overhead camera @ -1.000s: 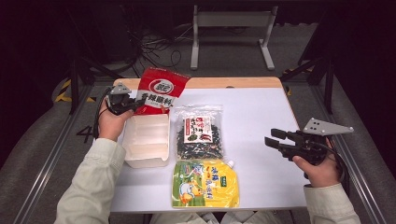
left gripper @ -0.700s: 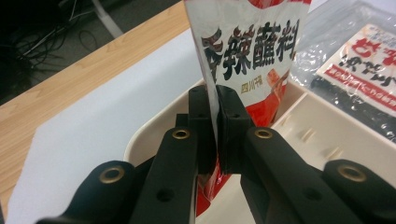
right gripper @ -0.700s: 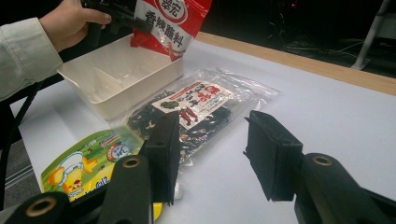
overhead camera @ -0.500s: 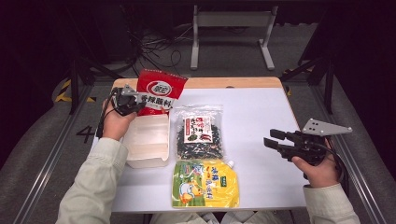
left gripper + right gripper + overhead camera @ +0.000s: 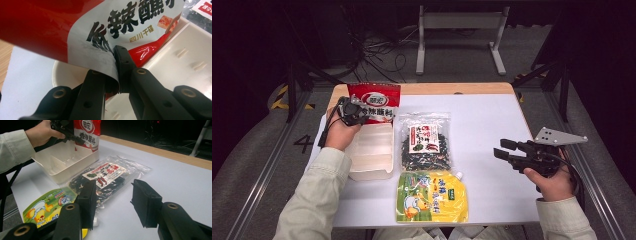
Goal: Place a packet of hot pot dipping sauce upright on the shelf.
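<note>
- Your left gripper [image 5: 362,116] pinches the red packet [image 5: 374,101], upper left of the high view, above the white tray [image 5: 372,152].
- Your right gripper [image 5: 506,149] hangs half open, empty, at right.
- The clear bag [image 5: 426,141] and yellow pouch [image 5: 430,196] lie between.

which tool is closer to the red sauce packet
Left. The left tool is clamped on the red sauce packet above the white tray; the right tool hangs open across the table, holding nothing.
</note>
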{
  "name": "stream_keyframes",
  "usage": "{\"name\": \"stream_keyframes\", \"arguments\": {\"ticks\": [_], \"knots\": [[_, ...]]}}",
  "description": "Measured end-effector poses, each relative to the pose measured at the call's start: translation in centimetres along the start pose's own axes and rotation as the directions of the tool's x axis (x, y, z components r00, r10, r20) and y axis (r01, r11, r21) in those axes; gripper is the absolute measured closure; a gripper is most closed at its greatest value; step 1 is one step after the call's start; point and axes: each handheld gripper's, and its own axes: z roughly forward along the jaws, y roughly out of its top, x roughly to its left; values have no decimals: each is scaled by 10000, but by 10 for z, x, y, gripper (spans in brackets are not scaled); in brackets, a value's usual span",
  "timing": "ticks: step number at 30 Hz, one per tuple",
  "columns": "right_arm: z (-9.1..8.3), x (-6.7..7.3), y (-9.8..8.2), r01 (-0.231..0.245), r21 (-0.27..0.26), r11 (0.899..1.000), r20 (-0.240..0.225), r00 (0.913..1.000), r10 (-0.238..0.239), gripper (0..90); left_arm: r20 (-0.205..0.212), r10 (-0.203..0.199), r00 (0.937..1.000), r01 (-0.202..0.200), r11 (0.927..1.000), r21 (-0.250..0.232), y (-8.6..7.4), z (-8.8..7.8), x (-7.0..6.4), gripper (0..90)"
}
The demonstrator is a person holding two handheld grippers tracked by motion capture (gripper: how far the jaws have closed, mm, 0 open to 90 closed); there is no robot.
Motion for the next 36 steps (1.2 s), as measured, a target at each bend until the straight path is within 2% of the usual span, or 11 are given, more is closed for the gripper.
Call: {"name": "stream_keyframes", "arguments": {"ticks": [2,5,9,13,16,18,22,26,29,31,36], "knots": [[0,0,0,7,3,10000,-5,10000,-7,539,105,-128,9999,129,9999,-107,-1,-1,1,857],[0,0,0,6,15,10000,10,10000,-6,539,376,-883,9954,905,9940,-610,-7,-2,6,756],[0,0,0,22,28,10000,17,10000,-22,542,374,-1089,9933,1119,9896,-901,-12,-7,10,687],[1,0,0,269,67,9996,44,9996,-269,552,838,-1627,9831,1742,9725,-1549,-11,-19,8,470],[2,1,0,189,65,9998,40,9998,-190,552,812,-1542,9847,1662,9710,-1717,-11,-30,3,395],[2,1,0,106,100,9999,88,9999,-107,551,854,-1600,9834,1741,9649,-1967,-14,-37,0,371],[4,0,0,388,-59,9992,193,9991,-387,526,385,-1853,9819,1892,9554,-2268,-21,-52,-5,356],[7,1,0,880,44,9961,504,9948,-881,516,441,-1839,9819,1888,9376,-2920,-28,-68,-14,355],[7,0,1,633,194,9978,573,9963,-643,486,544,-1620,9853,1708,9278,-3318,-33,-81,-25,352],[8,-2,0,346,344,9988,748,9965,-371,463,827,-1420,9864,1623,9203,-3559,-35,-89,-35,349],[9,-5,0,214,659,9976,994,9947,-279,488,1305,-870,9876,1319,9106,-3916,-40,-104,-57,355]]}}
